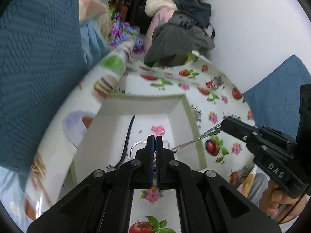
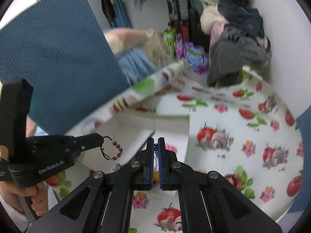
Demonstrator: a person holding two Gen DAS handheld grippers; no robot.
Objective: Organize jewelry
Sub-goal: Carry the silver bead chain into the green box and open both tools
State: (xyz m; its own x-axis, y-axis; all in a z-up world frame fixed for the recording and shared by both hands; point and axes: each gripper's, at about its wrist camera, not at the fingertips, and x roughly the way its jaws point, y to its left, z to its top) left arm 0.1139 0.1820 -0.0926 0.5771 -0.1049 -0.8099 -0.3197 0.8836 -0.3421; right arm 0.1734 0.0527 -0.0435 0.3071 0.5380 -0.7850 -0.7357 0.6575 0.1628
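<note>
The left claw (image 1: 155, 138) is clenched on a beaded bracelet (image 2: 114, 150), seen from the right wrist camera as a loop of reddish-brown beads hanging free from the fingertips, above the near left side of the white box (image 1: 176, 104). The right claw (image 2: 155, 140) is clenched on a silver chain (image 1: 196, 138); the left wrist camera shows that chain stretching from its tip down over the box's right wall, with the far end seemingly inside the box.

The main risk is the chain. If the right claw lifts or swings away while the low end lies among the things in the box, such as the clear ring (image 1: 136, 147) or the dark hair clip (image 1: 127, 136), it may snag and drag them out, or tip the light box on the flowered tabletop (image 2: 233, 136). The bracelet hangs by a thin cord, so a quick move could swing it into the chain and tangle both. Releasing either piece too high may let it miss the box, or land on the small pink piece (image 1: 158, 129).
</note>
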